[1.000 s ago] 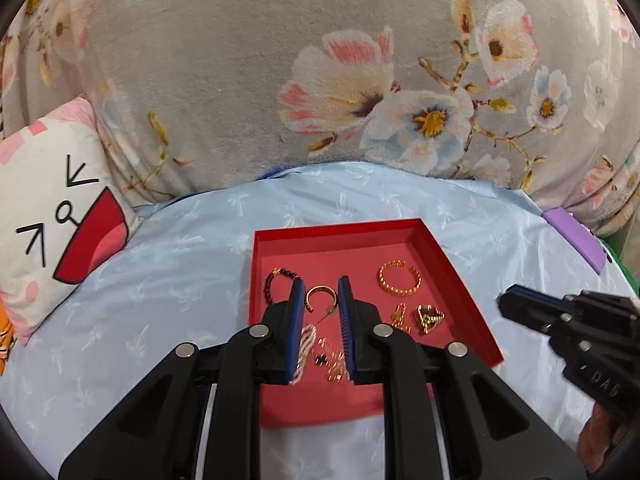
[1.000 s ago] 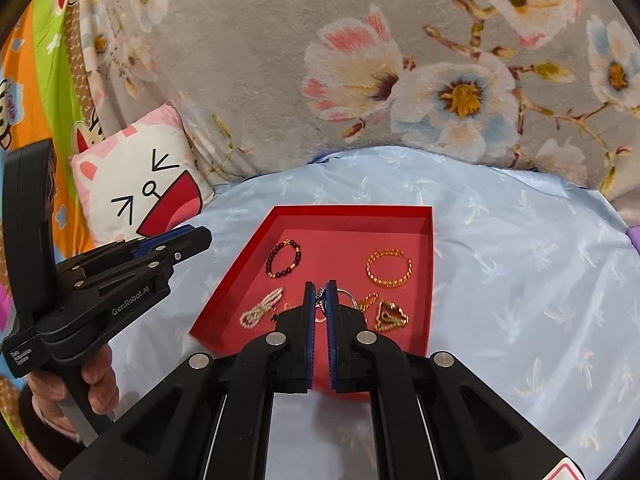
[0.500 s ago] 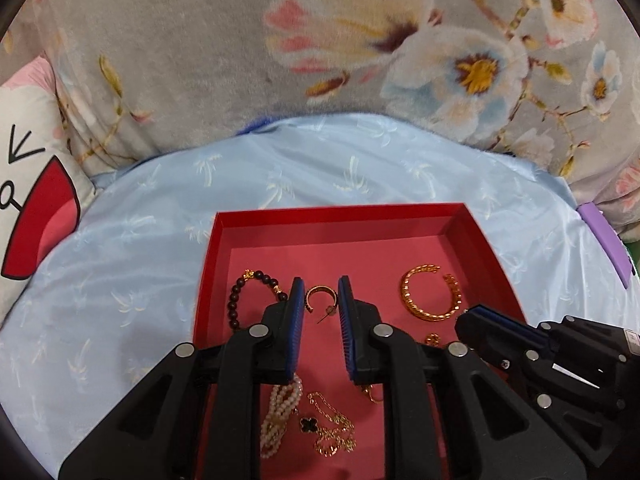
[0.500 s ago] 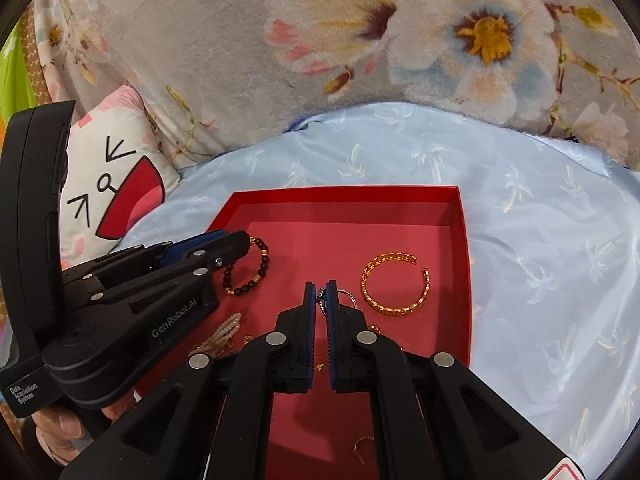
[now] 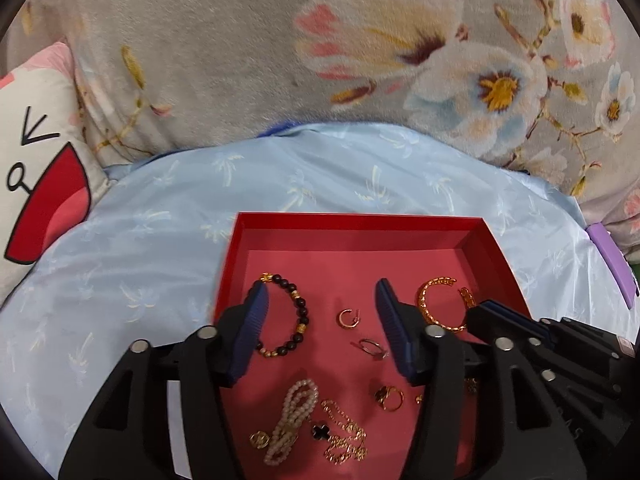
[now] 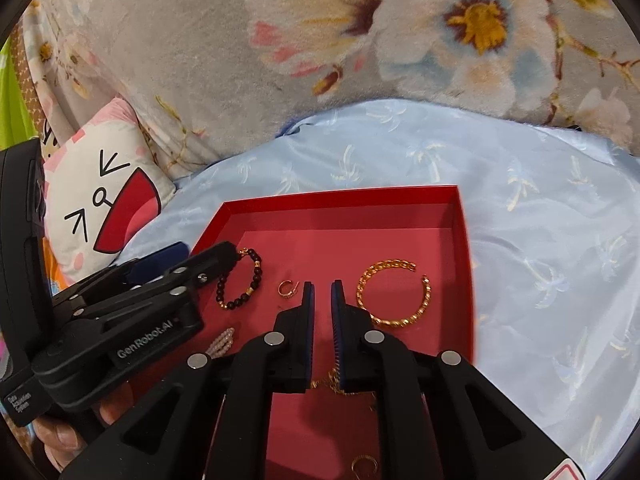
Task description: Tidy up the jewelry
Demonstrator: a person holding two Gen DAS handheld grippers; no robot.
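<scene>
Over the shallow red cardboard tray [image 5: 352, 222] on the pale blue bedspread [image 5: 160, 216], left wrist view: left gripper [image 5: 322, 312] jaws wide apart, holding nothing. Between its fingers, mid-tray: small gold hoop earring [image 5: 349, 317] and thin silver ring [image 5: 372, 348]. Dark beaded bracelet [image 5: 294, 312] by the tray's left wall, gold chain-link cuff bangle [image 5: 440, 304] near the right wall, pearl strand [image 5: 290, 420] and tangled gold chain with black clover [image 5: 340, 436] at the near edge.

Right wrist view: right gripper [image 6: 322, 292] jaws narrowly parted, nothing visibly between them. It sits mid-tray, hoop earring just left, bangle just right.

Progress, my read: everything's in the tray, but loose and unsorted. Near-edge chains are tangled. Sorting mostly left.
</scene>
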